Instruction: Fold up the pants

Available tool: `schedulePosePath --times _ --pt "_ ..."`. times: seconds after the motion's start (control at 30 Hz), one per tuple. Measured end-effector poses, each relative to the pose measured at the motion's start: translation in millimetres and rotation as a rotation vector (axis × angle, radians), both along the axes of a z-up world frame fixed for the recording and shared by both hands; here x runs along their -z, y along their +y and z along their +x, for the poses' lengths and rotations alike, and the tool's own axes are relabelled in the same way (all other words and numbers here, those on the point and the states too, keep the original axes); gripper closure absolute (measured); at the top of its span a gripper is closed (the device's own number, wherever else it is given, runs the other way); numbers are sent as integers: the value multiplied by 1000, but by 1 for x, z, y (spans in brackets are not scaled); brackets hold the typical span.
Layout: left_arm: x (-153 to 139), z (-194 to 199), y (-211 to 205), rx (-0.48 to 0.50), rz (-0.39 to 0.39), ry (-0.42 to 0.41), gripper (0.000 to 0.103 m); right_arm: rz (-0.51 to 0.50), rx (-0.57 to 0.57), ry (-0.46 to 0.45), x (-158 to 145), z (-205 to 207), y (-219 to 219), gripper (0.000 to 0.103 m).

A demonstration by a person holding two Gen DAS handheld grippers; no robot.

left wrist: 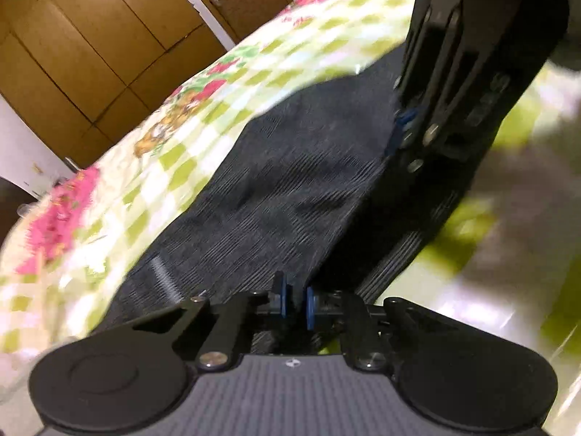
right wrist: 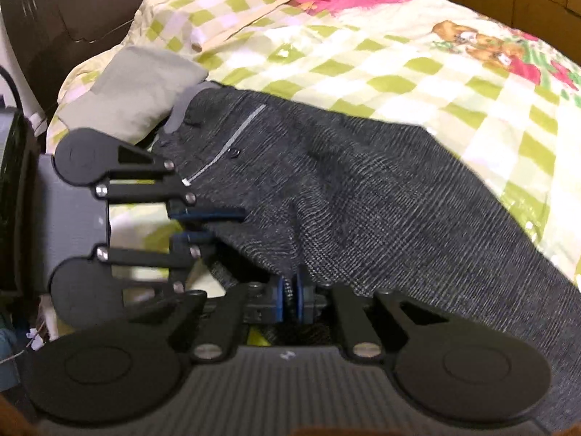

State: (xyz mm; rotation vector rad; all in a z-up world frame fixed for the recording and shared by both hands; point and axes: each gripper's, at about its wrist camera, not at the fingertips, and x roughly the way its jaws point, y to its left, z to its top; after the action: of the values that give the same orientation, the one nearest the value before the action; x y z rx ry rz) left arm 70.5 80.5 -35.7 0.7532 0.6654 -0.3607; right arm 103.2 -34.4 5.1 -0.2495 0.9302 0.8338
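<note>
Dark grey checked pants [right wrist: 363, 200] lie on a bed with a green and white checked cover [right wrist: 417, 61]. My right gripper [right wrist: 290, 296] is shut on the near edge of the pants fabric. My left gripper [right wrist: 208, 225] shows at the left in the right wrist view, its blue pads pinching the pants edge beside the waistband. In the left wrist view the pants [left wrist: 290, 181] stretch away from my left gripper [left wrist: 295, 303], which is shut on the fabric. The right gripper [left wrist: 397, 134] holds the far edge there.
A grey pillow [right wrist: 134, 87] lies at the head of the bed next to the waistband. Brown wooden wardrobe doors [left wrist: 90, 47] stand beyond the bed. A dark headboard [right wrist: 72, 11] is at the upper left.
</note>
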Motion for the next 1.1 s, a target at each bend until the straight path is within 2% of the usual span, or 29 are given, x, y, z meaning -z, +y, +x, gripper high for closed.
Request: schedulePosePath --times 0.07,0.13,0.23,0.33,0.37,0.5,0.67,0.8,0.9,1.0,1.1 --pt "4 1 8 -39 22 -5 76 1 0 23 8 -2 4 95" --pt "2 3 16 -75 2 1 74 -1 -5 27 14 -4 9 95" --pt "4 -1 20 -110 43 -25 73 -10 -13 11 20 -10 13 94" --pt "4 -4 23 -138 74 -29 72 -22 -27 -9 22 -18 17 82" --pt "3 -3 23 -143 76 -28 72 -3 -16 -1 21 -20 16 80" --pt "-3 -12 20 -154 92 -24 71 101 65 68 14 -28 -5 80" --pt "-16 -25 11 -171 55 -22 71 169 228 47 -6 -45 -62 81" --pt "-28 -34 -19 -114 13 -30 71 131 379 -4 -18 -49 -120 79" --pt "-33 -26 -48 -61 -66 -23 71 90 443 -30 -20 -46 -154 79" --pt "-34 -3 -86 13 -153 15 71 72 442 -50 -15 -31 -171 78" --pt "-27 16 -118 79 -168 58 71 68 413 -23 -2 -9 -171 76"
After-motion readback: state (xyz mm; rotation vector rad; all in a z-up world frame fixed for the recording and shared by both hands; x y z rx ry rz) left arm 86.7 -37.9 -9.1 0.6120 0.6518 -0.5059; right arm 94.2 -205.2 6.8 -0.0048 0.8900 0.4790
